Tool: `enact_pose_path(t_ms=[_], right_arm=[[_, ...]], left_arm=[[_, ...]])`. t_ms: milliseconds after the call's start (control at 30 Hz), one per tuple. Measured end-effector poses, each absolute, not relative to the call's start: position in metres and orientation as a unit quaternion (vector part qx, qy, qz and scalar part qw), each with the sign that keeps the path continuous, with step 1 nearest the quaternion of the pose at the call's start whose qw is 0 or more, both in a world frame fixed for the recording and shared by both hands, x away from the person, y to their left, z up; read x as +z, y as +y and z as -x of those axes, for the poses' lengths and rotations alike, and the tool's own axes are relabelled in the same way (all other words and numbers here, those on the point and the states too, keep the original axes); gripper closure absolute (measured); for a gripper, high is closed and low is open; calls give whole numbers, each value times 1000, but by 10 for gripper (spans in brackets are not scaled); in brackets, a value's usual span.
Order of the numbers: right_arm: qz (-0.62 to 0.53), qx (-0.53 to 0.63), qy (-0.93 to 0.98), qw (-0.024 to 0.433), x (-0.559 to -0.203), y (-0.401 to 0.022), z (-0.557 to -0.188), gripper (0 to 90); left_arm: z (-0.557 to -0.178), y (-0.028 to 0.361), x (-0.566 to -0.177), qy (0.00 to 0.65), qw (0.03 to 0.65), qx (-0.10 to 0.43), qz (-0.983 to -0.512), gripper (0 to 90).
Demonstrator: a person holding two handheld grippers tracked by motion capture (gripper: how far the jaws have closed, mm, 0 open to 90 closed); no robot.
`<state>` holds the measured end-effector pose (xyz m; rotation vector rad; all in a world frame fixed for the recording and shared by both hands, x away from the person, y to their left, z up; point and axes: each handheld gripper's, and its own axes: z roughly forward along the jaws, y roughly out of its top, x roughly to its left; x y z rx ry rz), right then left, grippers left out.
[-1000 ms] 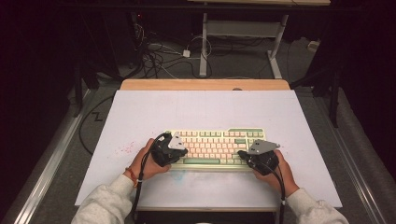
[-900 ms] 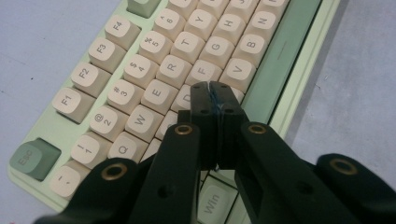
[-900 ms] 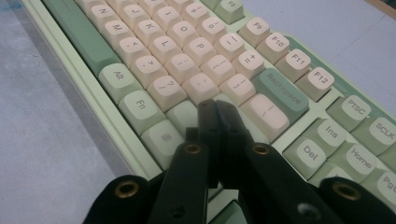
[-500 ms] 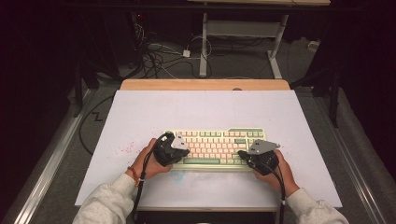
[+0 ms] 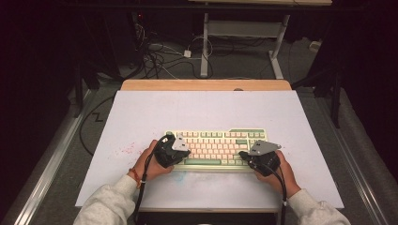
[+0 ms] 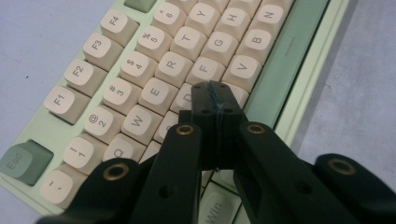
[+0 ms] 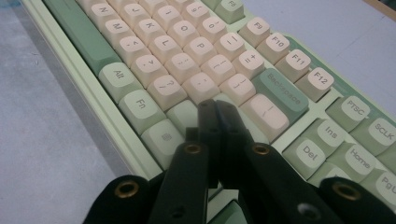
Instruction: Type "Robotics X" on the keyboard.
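A cream and pale-green keyboard (image 5: 216,146) lies across the white mat, near its front. My left gripper (image 5: 183,152) hovers over the keyboard's left end, jaws shut with nothing between them. In the left gripper view its closed tips (image 6: 215,95) hang over the cream letter keys (image 6: 170,65) around D and C, close to the green space bar (image 6: 285,60). My right gripper (image 5: 244,154) is at the keyboard's right end, also shut and empty. In the right gripper view its tips (image 7: 215,109) sit over the keys below Backspace (image 7: 282,93); whether they touch a key I cannot tell.
The white mat (image 5: 206,110) covers a wooden table (image 5: 206,85), with open surface behind and beside the keyboard. Faint red marks (image 5: 126,149) stain the mat at left. Cables (image 5: 159,51) and a metal stand (image 5: 244,33) sit on the dark floor beyond.
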<state>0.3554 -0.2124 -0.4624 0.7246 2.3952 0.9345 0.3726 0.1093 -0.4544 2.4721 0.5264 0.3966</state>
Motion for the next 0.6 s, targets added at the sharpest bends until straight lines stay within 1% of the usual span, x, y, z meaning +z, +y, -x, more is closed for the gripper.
enact_pose_path(t_ms=[200, 433, 567, 600], right_arm=[[-264, 339, 872, 234, -462, -212, -355, 900], [-264, 338, 872, 234, -462, -212, -355, 900], [-264, 339, 872, 234, -462, -212, -355, 900], [-264, 339, 872, 235, -462, -212, -355, 900]], left_arm=[[-369, 111, -444, 192, 299, 159, -921, 875], [-369, 113, -442, 194, 300, 162, -920, 871], [-369, 114, -441, 196, 304, 167, -917, 861], [-369, 115, -440, 199, 306, 170, -915, 847]])
